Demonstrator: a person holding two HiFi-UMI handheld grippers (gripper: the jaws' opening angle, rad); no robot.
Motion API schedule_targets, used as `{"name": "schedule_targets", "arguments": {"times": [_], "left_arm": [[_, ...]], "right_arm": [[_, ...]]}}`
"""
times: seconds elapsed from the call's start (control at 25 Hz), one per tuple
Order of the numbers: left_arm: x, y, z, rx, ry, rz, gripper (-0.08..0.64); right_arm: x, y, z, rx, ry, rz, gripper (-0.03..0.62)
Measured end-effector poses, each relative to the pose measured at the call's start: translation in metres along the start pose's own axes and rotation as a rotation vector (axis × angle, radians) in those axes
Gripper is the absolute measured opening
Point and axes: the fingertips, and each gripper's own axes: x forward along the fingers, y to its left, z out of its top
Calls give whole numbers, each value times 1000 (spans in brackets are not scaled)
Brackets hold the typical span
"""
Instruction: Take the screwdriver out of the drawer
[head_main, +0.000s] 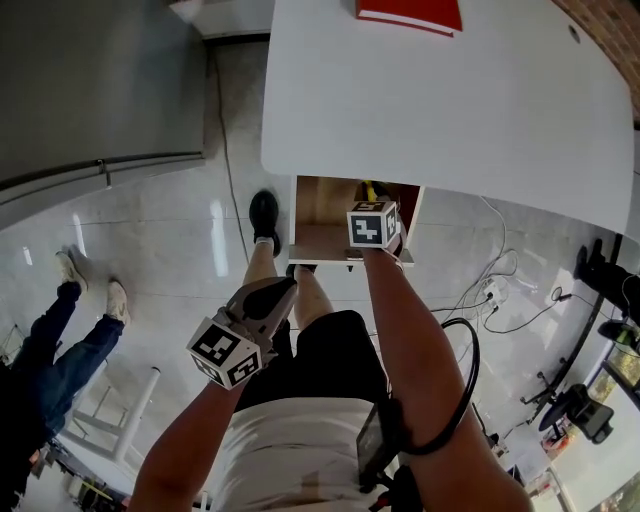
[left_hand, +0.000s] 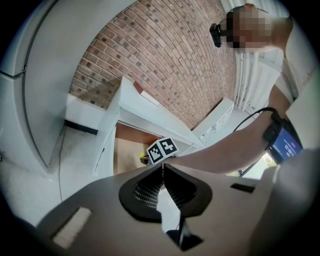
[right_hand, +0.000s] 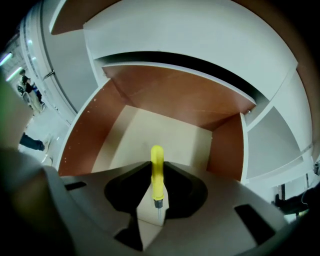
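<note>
Right gripper (right_hand: 158, 166) jaws clamp the screwdriver (right_hand: 157, 176) by its yellow handle, long axis along the jaws, handle end foremost, over the open drawer (right_hand: 85, 142) floor; left gripper (left_hand: 162, 168) jaws closed, empty, well apart.

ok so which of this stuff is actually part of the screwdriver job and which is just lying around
Part of the job:
- yellow-handled screwdriver, clamped in the right gripper
- open drawer under the white table

Just lying about:
- red book on the table
- white power strip on the floor
- left gripper, shut and empty
</note>
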Motion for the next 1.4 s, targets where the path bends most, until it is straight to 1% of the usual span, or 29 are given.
{"name": "schedule_targets", "arguments": {"times": [0.2,0.36,0.72,0.96,1.24,1.4], "left_arm": [[-6,-14,6,12,-3,-7,15],[-8,-21,17,36,-5,-8,15],[-19,-30,36,81,-20,30,15],[-20,-40,46,106,-29,46,15],[-21,-51,61,133,-47,33,15],[-24,-57,64,151,-43,29,15]], "right_arm": [[-20,12,10,-21,-39,70,66],[-36,14,14,-25,-60,113,66],[-82,18,12,-44,-114,202,66],[-111,13,8,-11,-169,235,66],[-143,16,12,24,-213,260,66],[-160,18,11,52,-239,279,66]]}}
